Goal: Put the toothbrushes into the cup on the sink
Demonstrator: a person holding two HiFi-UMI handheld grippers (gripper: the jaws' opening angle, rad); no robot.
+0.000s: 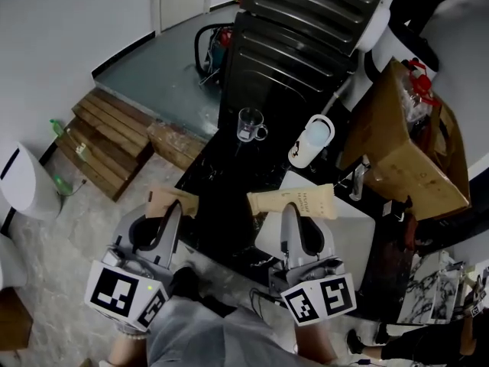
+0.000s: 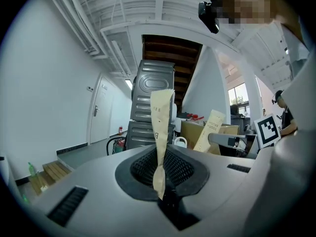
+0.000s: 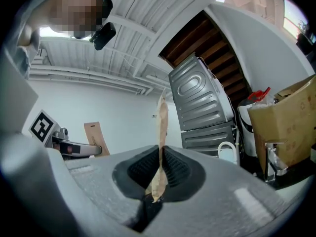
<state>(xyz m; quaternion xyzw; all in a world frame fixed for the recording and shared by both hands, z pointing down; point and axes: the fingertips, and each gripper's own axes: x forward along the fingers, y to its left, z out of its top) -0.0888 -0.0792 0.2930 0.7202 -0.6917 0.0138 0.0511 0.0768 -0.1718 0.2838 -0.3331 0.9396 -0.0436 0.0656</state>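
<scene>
Each gripper holds a tan paper toothbrush packet over the front edge of the black counter [image 1: 229, 182]. My left gripper [image 1: 173, 206] is shut on the left packet [image 1: 174, 201], which stands upright between the jaws in the left gripper view [image 2: 162, 127]. My right gripper [image 1: 291, 209] is shut on the right packet [image 1: 294, 202], seen edge-on in the right gripper view [image 3: 160, 142]. The white handled cup [image 1: 312, 141] stands further back on the counter, beside the white sink [image 1: 353, 232] and its faucet [image 1: 357, 178]. The cup also shows small ahead [image 2: 180, 142] [image 3: 227, 152].
A clear glass mug [image 1: 250, 125] stands on the counter left of the white cup. A dark ribbed metal appliance [image 1: 298, 37] rises behind. An open cardboard box [image 1: 405, 147] sits at the right, and wooden steps [image 1: 107, 140] lie on the floor at the left.
</scene>
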